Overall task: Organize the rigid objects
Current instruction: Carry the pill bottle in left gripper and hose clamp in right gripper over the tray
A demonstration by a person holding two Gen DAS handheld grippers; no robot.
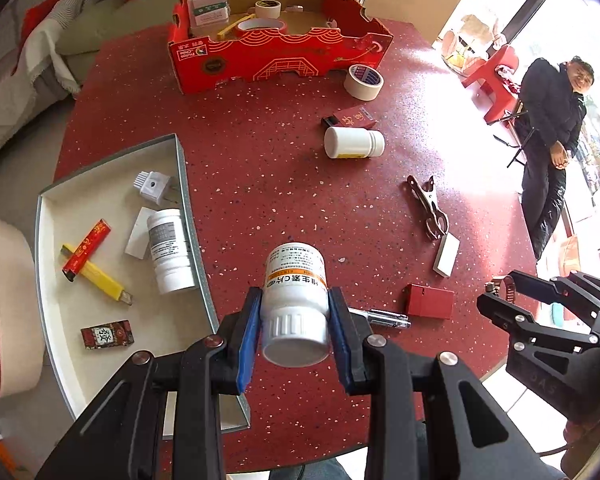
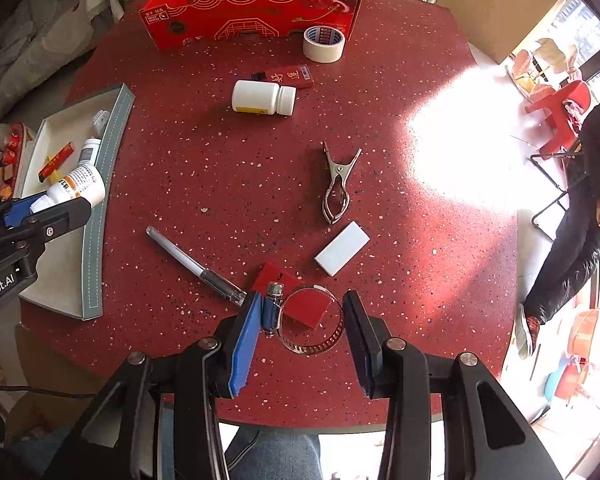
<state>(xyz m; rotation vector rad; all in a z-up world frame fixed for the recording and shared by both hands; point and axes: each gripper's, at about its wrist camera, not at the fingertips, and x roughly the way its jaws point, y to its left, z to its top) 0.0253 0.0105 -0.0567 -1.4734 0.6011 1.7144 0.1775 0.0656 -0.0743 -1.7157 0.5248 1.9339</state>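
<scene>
My left gripper (image 1: 295, 300) is shut on a white pill bottle (image 1: 294, 276) with an orange-banded label, cap toward the camera, held above the red table just right of the white tray (image 1: 100, 200). In the right wrist view that left gripper (image 2: 60, 196) and bottle (image 2: 76, 186) hang over the tray's (image 2: 92, 240) near rim. My right gripper (image 2: 303, 304) is shut on a metal hose clamp (image 2: 312, 346), its screw housing against the blue pad. The clamp hangs over a small red box (image 2: 304, 304). The right gripper (image 1: 516, 296) shows at the table's right edge.
The tray holds another white bottle (image 1: 170, 248), a plug, a yellow cutter and small red packs. A white bottle (image 2: 264, 98), metal clip (image 2: 336, 182), white block (image 2: 342, 248), pen (image 2: 192, 264), tape roll (image 2: 324, 44) and red cardboard box (image 2: 252, 20) lie on the table. A person (image 1: 552, 120) sits at right.
</scene>
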